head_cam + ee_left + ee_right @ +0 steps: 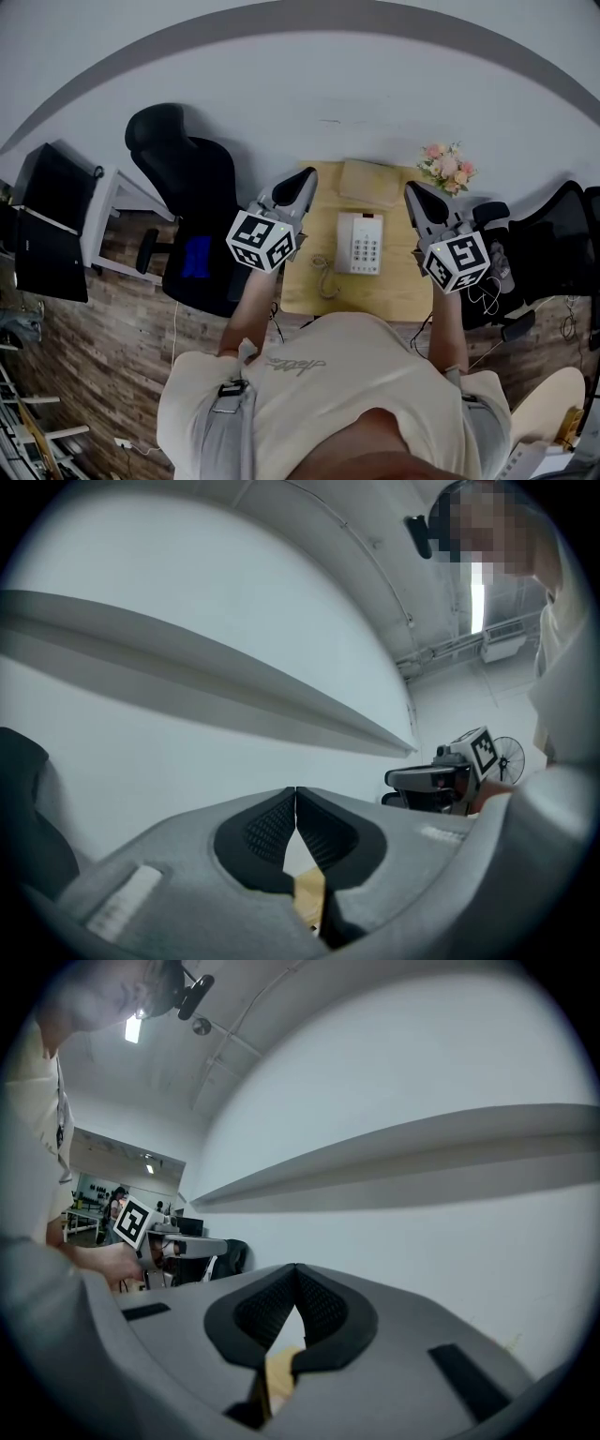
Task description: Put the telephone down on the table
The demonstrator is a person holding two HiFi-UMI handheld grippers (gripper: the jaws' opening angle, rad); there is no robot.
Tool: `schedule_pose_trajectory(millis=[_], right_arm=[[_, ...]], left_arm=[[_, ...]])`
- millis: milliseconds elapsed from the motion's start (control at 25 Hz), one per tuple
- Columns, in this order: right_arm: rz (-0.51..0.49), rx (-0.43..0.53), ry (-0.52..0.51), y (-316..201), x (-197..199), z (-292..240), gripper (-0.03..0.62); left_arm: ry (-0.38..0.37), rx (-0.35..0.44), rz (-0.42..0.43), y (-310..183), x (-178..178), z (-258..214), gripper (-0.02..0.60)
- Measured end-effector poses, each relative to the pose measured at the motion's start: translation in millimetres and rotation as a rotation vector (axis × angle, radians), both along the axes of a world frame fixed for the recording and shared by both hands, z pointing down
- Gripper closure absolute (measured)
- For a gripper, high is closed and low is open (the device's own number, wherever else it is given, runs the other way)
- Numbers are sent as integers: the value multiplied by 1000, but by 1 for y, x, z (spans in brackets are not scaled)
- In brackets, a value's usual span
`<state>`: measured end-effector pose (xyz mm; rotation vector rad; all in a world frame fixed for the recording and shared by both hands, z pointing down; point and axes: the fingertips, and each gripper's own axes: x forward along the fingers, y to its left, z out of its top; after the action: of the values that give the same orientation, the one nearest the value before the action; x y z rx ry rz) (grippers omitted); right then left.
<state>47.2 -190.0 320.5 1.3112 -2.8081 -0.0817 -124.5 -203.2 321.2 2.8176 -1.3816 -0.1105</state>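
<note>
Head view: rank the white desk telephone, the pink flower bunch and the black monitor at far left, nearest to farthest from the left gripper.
1. White desk telephone, just right of the left gripper.
2. Pink flower bunch, far right corner of the table.
3. Black monitor, far left.

Telephone (pixel 360 242): we count one.
Table (pixel 398 292): we count one.
Grippers: we count two, left gripper (pixel 307 175), right gripper (pixel 413 190).
Flower bunch (pixel 448 169): we count one.

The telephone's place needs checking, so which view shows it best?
The head view: the telephone lies in full on the table. Neither gripper view shows it; both face the wall.
</note>
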Motion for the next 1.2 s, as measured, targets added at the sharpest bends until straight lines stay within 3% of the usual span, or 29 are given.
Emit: schedule_pose_trajectory(millis=[1200], right_arm=[[-23,-30,-3,-12,3,16,592]], left_arm=[[-13,-38,-13,-4,6,17,563]])
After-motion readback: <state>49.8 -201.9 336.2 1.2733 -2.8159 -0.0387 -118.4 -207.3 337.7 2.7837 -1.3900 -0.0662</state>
